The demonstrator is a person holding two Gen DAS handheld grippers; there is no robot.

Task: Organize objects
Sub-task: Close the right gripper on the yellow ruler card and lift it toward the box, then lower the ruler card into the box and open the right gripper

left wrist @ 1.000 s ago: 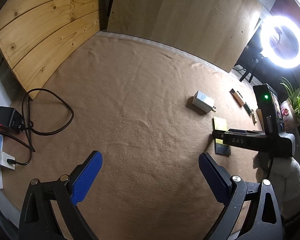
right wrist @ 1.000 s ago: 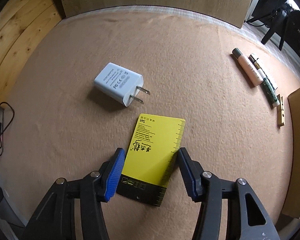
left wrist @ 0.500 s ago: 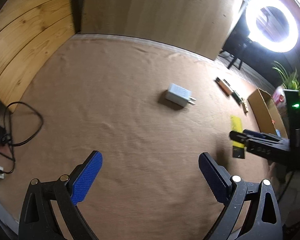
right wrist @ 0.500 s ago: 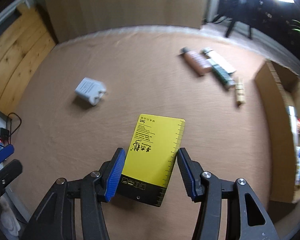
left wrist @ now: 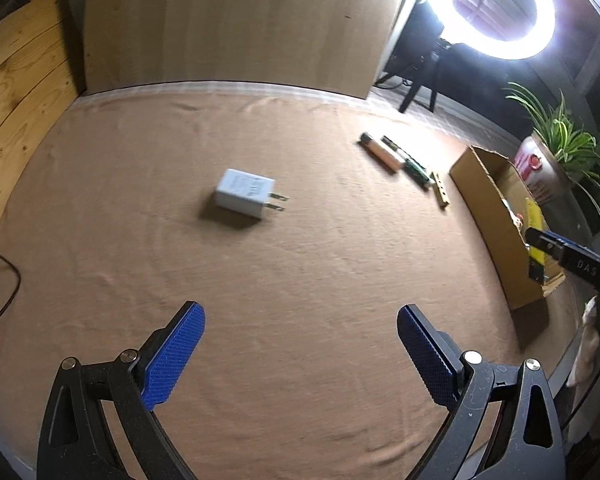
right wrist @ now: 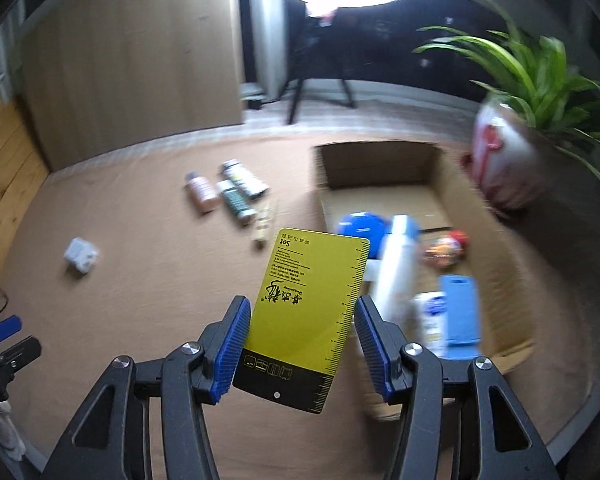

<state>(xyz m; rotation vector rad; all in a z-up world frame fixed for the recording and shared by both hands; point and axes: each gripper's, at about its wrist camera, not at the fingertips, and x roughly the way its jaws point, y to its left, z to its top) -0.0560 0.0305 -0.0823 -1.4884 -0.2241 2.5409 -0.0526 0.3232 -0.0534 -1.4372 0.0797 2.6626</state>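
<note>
We have the yellow card point(right wrist: 312, 312) pinched between the blue pads of our right claw point(right wrist: 298, 344), and it now hangs in the lower centre of the right wrist frame, off the worktop point(right wrist: 160, 280) and right at the near left edge of the cardboard box point(right wrist: 376, 172). A second ago this card lay flat on the brown cloth beside the white charger point(right wrist: 81, 255); half a second ago it was lifted and the box only showed at the right edge. Now the box fills the right half of the frame, so the carry is nearly done. In the left wrist view the card point(left wrist: 535, 220) shows as a thin yellow strip at the far right, over the box point(left wrist: 500, 216).

Inside the box we see a blue round thing, a white bottle point(right wrist: 396, 264), a blue flat pack point(right wrist: 460, 312) and a red-orange item, blurred. We judge the next step is to move a little right over the box and let go.

Our left claw point(left wrist: 300, 360) is spread wide and holds nothing, low in its frame over bare cloth. The charger point(left wrist: 246, 194) now sits nearer the middle of that view than before. It, the tubes point(left wrist: 396, 156) and the small wooden piece point(left wrist: 442, 194) at upper right are still out on the worktop, waiting their turn.
</note>
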